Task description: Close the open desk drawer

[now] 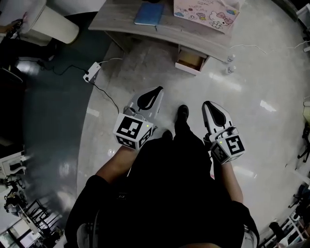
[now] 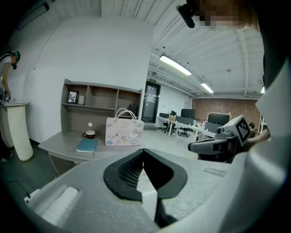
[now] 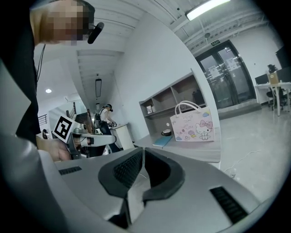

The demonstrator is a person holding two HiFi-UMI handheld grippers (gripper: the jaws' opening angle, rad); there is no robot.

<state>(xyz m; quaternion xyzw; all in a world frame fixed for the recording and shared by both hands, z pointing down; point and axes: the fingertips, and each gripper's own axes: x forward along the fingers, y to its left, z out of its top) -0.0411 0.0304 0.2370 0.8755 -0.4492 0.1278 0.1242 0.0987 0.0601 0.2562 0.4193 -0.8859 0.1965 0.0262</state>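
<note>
Drawer (image 1: pixel 190 60) stands pulled out from under the front edge of the desk (image 1: pixel 118 17), below the pink bag (image 1: pixel 207 12). We hold our left gripper (image 1: pixel 156 90) and right gripper (image 1: pixel 207 104) well away from the desk, each with jaws closed on nothing.

Your head camera looks steeply down at the floor (image 1: pixel 252 97). The left hand-held gripper (image 1: pixel 155 93) and right hand-held gripper (image 1: pixel 209 105) are close below it, and the table (image 1: pixel 121 19) is far off at the top edge. Each gripper camera sits just behind its own jaws and faces almost level across the room. All three views share the table and the bag (image 1: pixel 206 12). Each gripper view also catches the other gripper beside it.
</note>
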